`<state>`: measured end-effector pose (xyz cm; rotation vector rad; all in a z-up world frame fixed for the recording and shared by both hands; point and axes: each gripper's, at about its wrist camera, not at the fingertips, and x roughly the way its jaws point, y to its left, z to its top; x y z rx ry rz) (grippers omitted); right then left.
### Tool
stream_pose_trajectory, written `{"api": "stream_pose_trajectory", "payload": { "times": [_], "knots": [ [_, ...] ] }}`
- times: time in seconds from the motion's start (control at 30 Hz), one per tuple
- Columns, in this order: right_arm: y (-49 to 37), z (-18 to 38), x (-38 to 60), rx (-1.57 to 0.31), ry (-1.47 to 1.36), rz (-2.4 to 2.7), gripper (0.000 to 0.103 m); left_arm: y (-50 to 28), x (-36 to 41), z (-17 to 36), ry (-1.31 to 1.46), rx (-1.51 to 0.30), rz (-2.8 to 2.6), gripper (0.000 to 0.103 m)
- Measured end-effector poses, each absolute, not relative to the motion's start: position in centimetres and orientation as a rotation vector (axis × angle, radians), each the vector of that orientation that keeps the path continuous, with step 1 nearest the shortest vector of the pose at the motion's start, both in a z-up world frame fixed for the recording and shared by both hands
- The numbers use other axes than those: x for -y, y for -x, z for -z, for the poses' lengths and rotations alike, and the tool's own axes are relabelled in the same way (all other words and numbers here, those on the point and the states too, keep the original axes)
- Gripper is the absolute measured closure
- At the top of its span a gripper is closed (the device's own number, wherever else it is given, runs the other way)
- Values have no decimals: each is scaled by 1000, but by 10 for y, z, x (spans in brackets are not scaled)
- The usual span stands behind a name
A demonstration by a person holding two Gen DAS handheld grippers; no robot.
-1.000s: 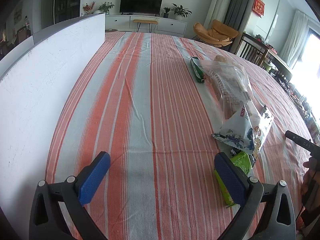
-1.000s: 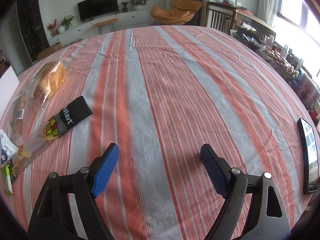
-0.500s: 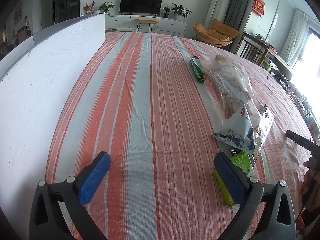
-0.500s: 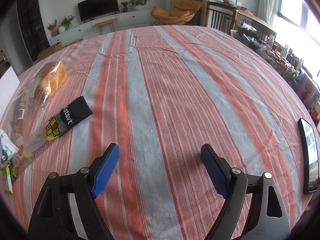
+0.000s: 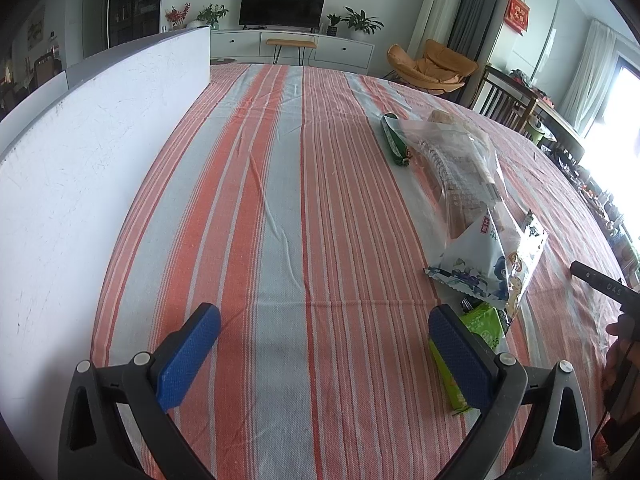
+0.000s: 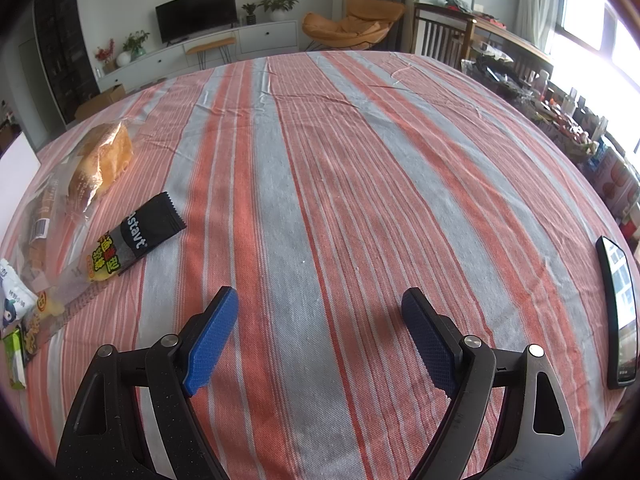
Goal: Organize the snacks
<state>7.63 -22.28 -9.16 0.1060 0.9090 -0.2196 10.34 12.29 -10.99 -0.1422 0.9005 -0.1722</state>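
Left wrist view: the snacks (image 5: 490, 256) lie in a row right of my left tongs (image 5: 324, 350), which tilt down over the striped bench (image 5: 280, 200), blades apart, empty. My right tongs (image 6: 320, 334) likewise gape, empty, angled down.

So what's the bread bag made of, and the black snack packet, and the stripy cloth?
The bread bag looks like thin clear plastic: you see the loaf through it, and it crinkles and glints. The black packet is probably glossy plastic film, with a zigzag sealed edge and printed letters. The cloth looks like matte woven fabric: there's visible weave and soft creases.
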Motion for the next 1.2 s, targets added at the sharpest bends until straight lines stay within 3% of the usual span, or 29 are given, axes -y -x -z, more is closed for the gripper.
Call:
{"api": "stream_pose_trajectory", "payload": {
  "times": [0.3,0.53,0.8,1.2],
  "knots": [
    [-77,92,223,-909,-106,219,17,-100,-157,109,343,-852,276,0],
    [-77,92,223,-909,-106,219,17,-100,-133,99,355,-955,403,1],
    [-77,92,222,-909,-106,219,17,-97,-64,95,36,-983,353,1],
    [-78,92,222,-909,-107,218,17,-92,-80,112,-41,-1020,154,1]
  ]
}}
